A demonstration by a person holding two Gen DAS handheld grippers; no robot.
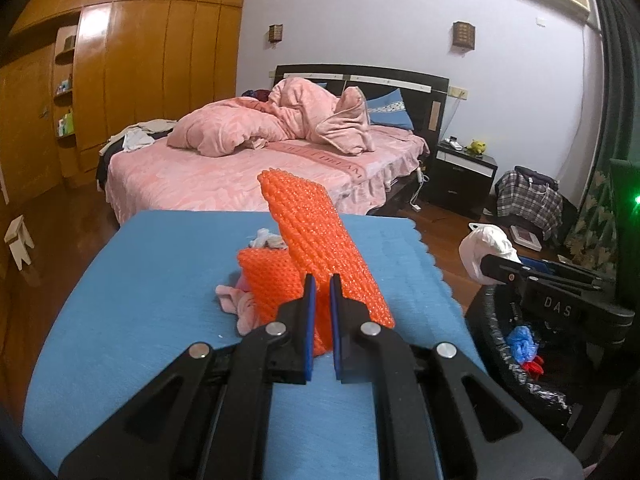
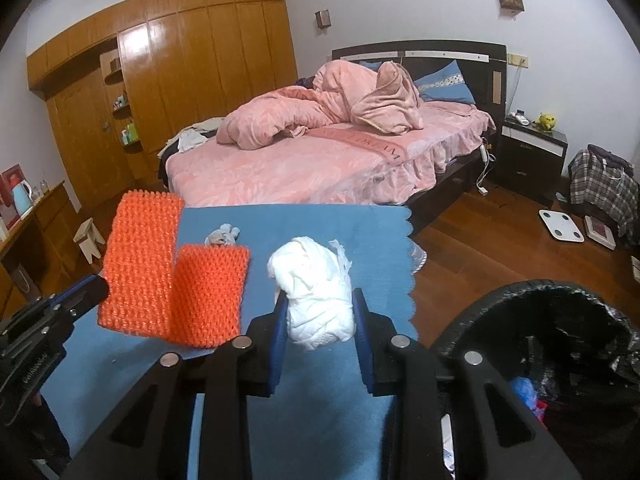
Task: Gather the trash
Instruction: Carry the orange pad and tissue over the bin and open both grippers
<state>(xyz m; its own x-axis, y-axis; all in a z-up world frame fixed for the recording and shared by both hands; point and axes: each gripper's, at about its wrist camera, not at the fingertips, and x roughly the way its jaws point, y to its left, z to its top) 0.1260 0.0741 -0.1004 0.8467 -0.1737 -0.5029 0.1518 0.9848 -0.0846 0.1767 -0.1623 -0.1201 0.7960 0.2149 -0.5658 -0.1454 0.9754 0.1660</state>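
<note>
Trash in both grippers at once: the left gripper (image 1: 322,280) is clenched on a folded piece of orange bubble wrap (image 1: 320,232), which sticks up from between its blue pads and hangs clear above the blue cloth (image 1: 140,300) covering the table. From the right wrist view the wrap shows as a bent sheet, one flap upright and the other folded forward, pinched at its left edge. The right gripper (image 2: 322,316) grasps a crumpled white wad (image 2: 316,288) — paper or plastic, hard to tell which — with its pads pressed against both sides, held over the cloth near its scalloped right edge. Left lying on the cloth are a small grey-white scrap (image 2: 222,236) toward the far edge and some pink crumpled bits (image 1: 240,304) just behind the orange wrap. A black-lined trash bin (image 2: 500,308) stands off the table's right edge, with blue and red scraps (image 1: 524,348) inside — the white wad sits close to its rim in the left wrist view
</note>
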